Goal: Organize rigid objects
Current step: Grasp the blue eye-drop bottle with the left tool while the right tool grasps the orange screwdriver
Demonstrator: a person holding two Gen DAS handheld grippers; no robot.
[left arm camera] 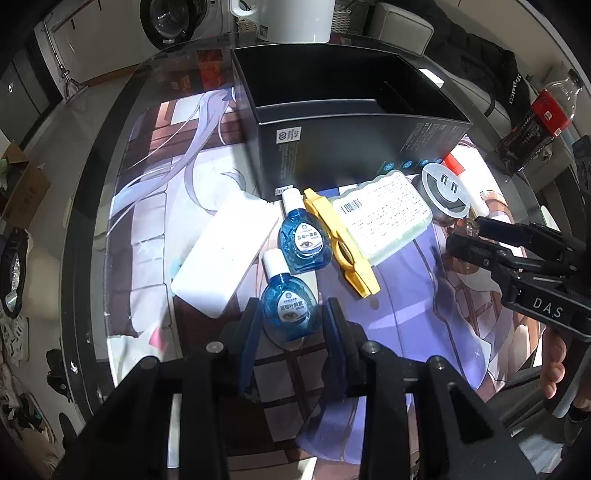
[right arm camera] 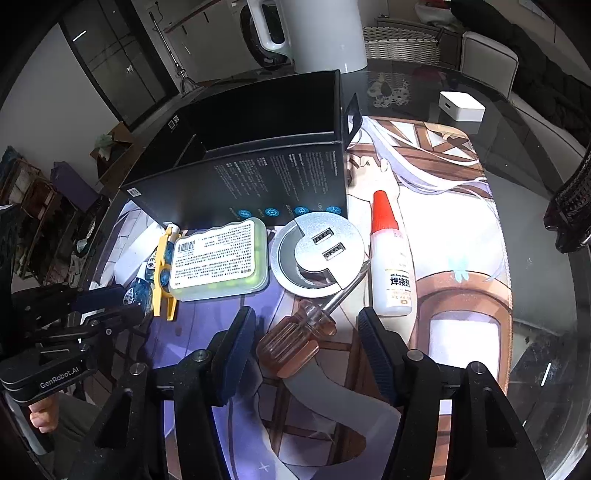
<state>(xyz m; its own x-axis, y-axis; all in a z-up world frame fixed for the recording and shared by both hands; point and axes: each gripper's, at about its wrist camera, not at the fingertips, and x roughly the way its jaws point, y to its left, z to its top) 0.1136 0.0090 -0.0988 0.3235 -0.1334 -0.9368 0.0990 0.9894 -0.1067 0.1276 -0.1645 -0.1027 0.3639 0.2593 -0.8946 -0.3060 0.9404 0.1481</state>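
Note:
An open black box (left arm camera: 354, 147) (right arm camera: 258, 177) stands at the back of the printed mat. In front of it lie two blue eye-drop bottles (left arm camera: 286, 306) (left arm camera: 303, 240), a yellow clip (left arm camera: 341, 240) (right arm camera: 162, 273), a green pill case (left arm camera: 384, 218) (right arm camera: 221, 258), a round silver USB hub (left arm camera: 445, 190) (right arm camera: 317, 254), a glue bottle (right arm camera: 389, 266), a white block (left arm camera: 225, 251) and an amber-handled screwdriver (right arm camera: 295, 336). My left gripper (left arm camera: 291, 314) is open, its fingers on either side of the nearer blue bottle. My right gripper (right arm camera: 306, 332) is open around the screwdriver handle.
A white kettle (right arm camera: 306, 33) stands behind the box. A cola bottle (left arm camera: 535, 122) lies at the table's right edge. A small white charger (right arm camera: 461, 107) sits on the glass far right. The round glass table's rim (left arm camera: 85, 229) curves close on the left.

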